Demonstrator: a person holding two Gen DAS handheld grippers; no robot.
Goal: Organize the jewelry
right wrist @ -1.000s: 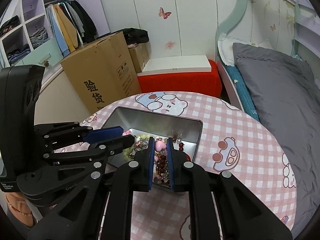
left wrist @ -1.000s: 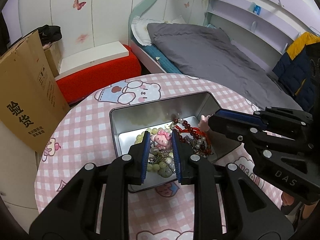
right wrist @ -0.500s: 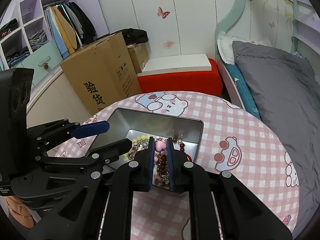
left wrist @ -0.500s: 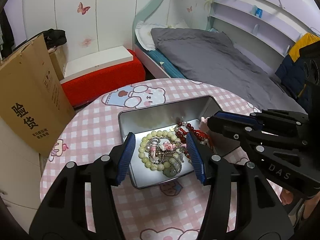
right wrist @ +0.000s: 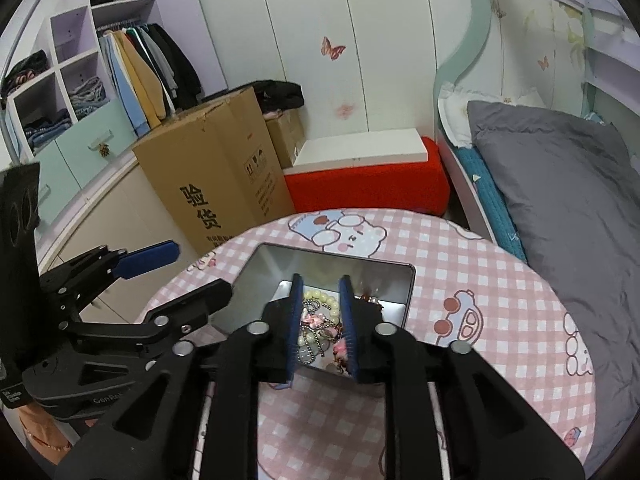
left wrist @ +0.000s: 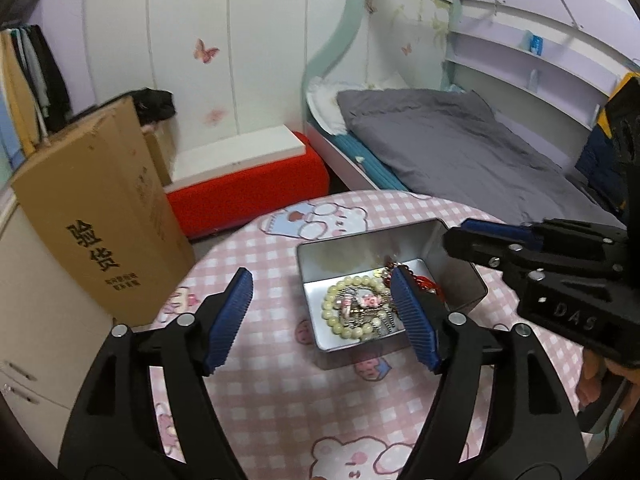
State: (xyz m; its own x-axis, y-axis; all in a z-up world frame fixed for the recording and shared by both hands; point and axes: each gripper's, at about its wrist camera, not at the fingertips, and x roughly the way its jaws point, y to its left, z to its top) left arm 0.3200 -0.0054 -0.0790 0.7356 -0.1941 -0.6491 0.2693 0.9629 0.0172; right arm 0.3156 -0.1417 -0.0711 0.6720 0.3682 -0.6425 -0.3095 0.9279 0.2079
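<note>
The shiny grey metal box (left wrist: 460,276) sits on the pink checked table (left wrist: 280,400) with tangled beads and chains (left wrist: 360,308) inside. The box's long side runs toward the bed. The left gripper (left wrist: 320,316) has just opened wide and is empty. The right gripper (right wrist: 322,320) has just opened a little and holds nothing. A chain could snag a finger and drag the whole pile out.

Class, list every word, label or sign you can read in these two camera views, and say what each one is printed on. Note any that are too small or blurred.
"验货": large black characters on the side of the cardboard box.
"DAS": raised letters on the body of the right gripper, seen from the left wrist.
"Gen…": partial lettering on the body of the left gripper; the rest is unreadable.
Small print and handling symbols on the cardboard box: too small to read.
Blue item on the wall shelf: label blurred.
</note>
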